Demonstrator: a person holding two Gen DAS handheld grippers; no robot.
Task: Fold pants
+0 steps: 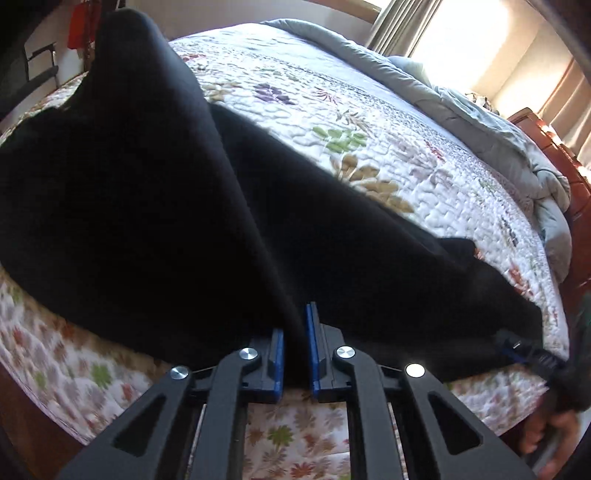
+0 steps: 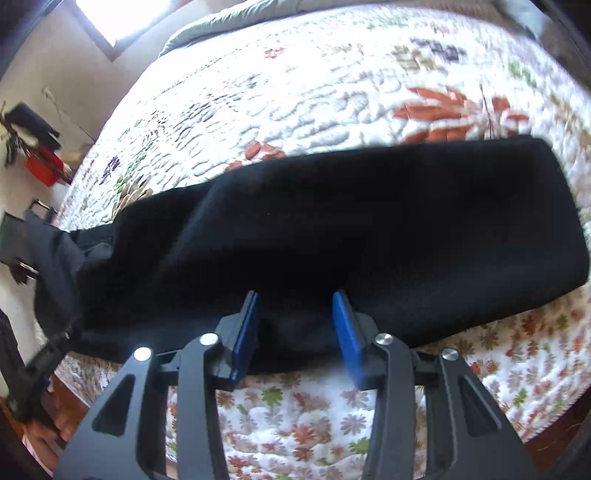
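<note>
Black pants (image 1: 155, 221) lie on a floral quilted bed (image 1: 369, 122), near its front edge. My left gripper (image 1: 295, 325) is shut on a pinched ridge of the pants fabric, which rises in a fold from the jaws toward the far left. In the right wrist view the pants (image 2: 388, 221) stretch flat across the bed (image 2: 295, 85). My right gripper (image 2: 295, 306) has its blue pads apart, with the pants' near edge lying between them. The right gripper also shows at the right edge of the left wrist view (image 1: 524, 350).
A grey duvet (image 1: 461, 96) is bunched at the far side of the bed. A window (image 1: 480, 33) with curtains is beyond it. A red object (image 2: 40, 166) and dark items stand by the wall on the left. The wooden floor (image 2: 40, 439) shows below the bed edge.
</note>
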